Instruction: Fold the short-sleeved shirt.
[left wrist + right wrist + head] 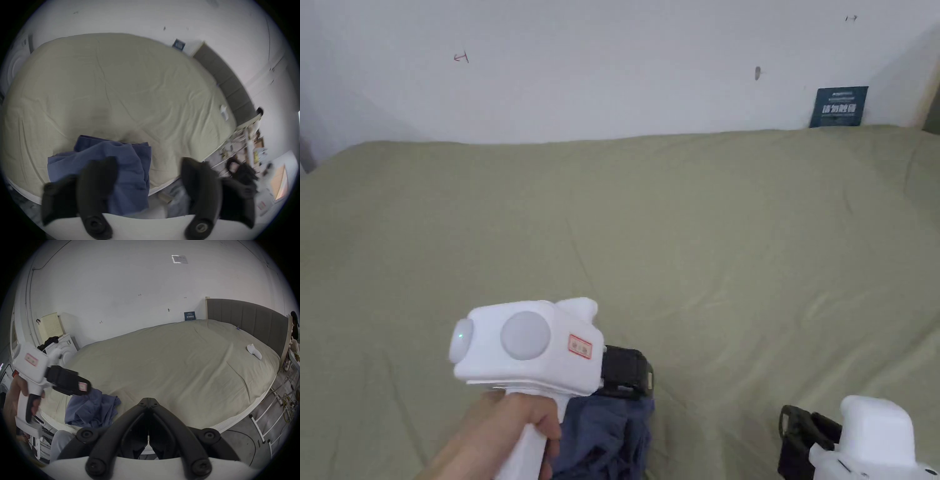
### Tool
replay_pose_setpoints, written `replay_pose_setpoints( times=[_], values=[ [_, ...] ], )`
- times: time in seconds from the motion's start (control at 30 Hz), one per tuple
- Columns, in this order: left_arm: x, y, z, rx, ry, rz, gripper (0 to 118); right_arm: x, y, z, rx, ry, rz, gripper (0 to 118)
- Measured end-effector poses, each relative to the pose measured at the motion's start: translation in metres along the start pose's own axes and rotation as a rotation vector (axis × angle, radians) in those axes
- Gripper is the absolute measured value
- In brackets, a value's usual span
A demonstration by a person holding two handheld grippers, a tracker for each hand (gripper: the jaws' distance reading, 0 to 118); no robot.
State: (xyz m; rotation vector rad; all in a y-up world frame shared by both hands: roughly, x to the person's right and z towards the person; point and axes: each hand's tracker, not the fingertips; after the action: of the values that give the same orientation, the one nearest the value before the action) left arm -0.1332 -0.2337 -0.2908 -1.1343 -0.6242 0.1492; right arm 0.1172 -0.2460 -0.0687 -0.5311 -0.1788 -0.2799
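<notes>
A crumpled blue short-sleeved shirt [606,437] [103,155] [92,408] lies bunched at the near edge of the bed. A hand holds my left gripper [628,373] [149,160] [84,387] just above the shirt. It is open, its jaws spread wide; one jaw hangs over the cloth, the other over bare sheet beside it. My right gripper [800,431] [148,400] is shut with nothing in it. It hovers low over the near edge of the bed, to the right of the shirt and apart from it.
The bed wears an olive-green sheet [675,237] and stands against a white wall with a small blue sign [839,106]. A grey headboard [246,316] rises at the right end, with a white sock-like item [254,352] near it. A white appliance [65,347] stands at the left.
</notes>
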Motion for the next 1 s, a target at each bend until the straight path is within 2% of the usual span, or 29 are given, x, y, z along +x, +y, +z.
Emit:
replay_pose_setpoints(
  times=[0.03,0.07,0.1,0.13,0.23,0.33,0.4,0.53,0.57,0.77,1.0],
  values=[
    [-0.013,-0.002,0.009,0.037,-0.031,0.036,42,0.002,0.0,-0.002,-0.005,-0.001,-0.01,2],
    [-0.026,-0.003,0.015,0.055,-0.037,0.068,22,0.003,-0.001,-0.004,-0.011,0.0,-0.023,2],
    [-0.035,-0.004,0.024,0.06,-0.036,0.088,12,0.004,-0.001,-0.006,-0.02,0.002,-0.035,2],
    [-0.047,-0.006,0.026,0.083,-0.048,0.109,9,0.004,-0.001,-0.007,-0.024,0.002,-0.043,2],
    [-0.071,-0.009,0.016,0.052,-0.077,0.19,6,0.003,-0.002,-0.01,-0.029,0.003,-0.05,2],
    [-0.073,-0.028,-0.014,-0.035,-0.242,0.264,6,0.002,-0.003,-0.013,-0.036,-0.007,-0.044,2],
    [-0.059,-0.047,-0.045,-0.097,-0.318,0.257,6,0.002,-0.003,-0.013,-0.042,-0.01,-0.043,2],
    [-0.048,-0.078,-0.102,-0.176,-0.164,0.146,0,0.001,-0.005,-0.015,-0.064,-0.017,-0.027,2],
    [-0.048,-0.082,-0.108,-0.158,-0.201,0.158,0,0.001,-0.005,-0.015,-0.07,-0.019,-0.021,2],
    [-0.046,-0.071,-0.08,-0.14,-0.242,0.139,1,-0.011,-0.005,-0.024,-0.098,0.017,-0.008,2],
    [-0.069,-0.047,0.031,0.049,-0.223,0.038,1,-0.062,0.001,-0.064,-0.178,0.2,0.044,2]
  ],
)
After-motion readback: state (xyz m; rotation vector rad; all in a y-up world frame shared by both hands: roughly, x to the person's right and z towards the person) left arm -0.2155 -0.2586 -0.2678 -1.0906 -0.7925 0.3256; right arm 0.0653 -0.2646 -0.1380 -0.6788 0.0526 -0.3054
